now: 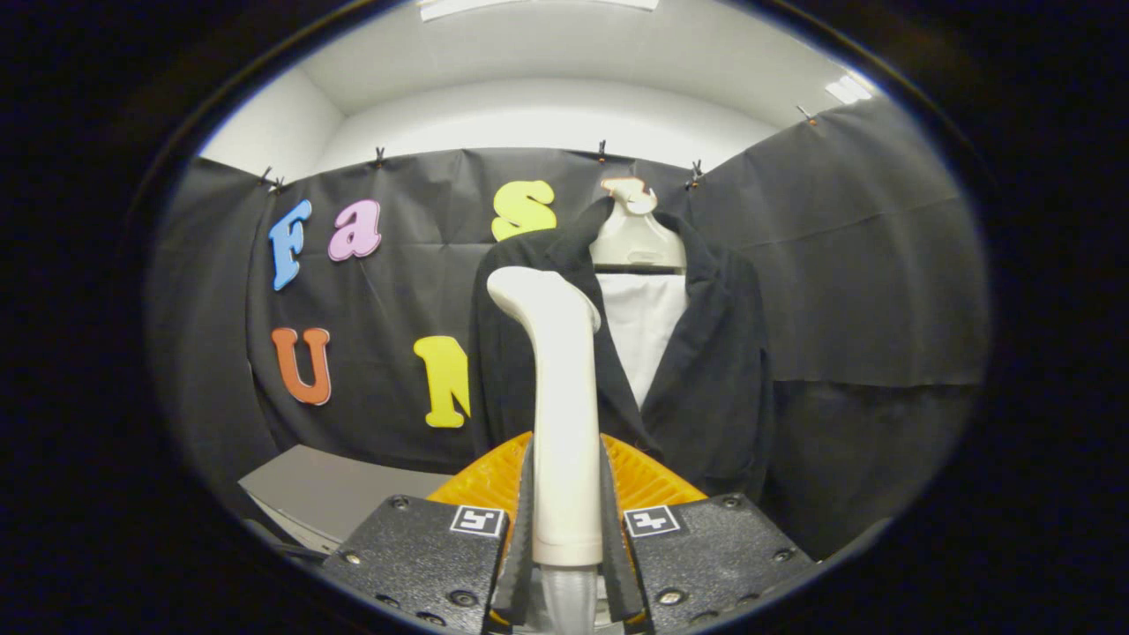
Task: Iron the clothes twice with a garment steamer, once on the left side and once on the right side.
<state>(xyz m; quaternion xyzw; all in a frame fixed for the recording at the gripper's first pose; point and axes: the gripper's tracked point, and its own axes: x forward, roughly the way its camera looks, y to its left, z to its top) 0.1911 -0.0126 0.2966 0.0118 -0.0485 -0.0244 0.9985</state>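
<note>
White plastic, the garment steamer (564, 414) stands upright, clenched between both fingers of the gripper (566, 538); the dark jacket (714, 379) hangs on its hanger (635, 238) just beyond, slightly right, its length vertical.

Garment steamer (564, 414): cream-white handle and head, plain, with a translucent grey stub at its near end. It stands clamped between both fingers of the gripper (566, 529), whose blocks carry small black-and-white square markers. Jacket (714, 370), far right: black, unpatterned. Panel inside its open front (642, 331): plain white. Hanger (635, 234): off-white. Table surface (335, 489), near left: flat grey. Room wall (547, 119) above the cloth: white.
</note>
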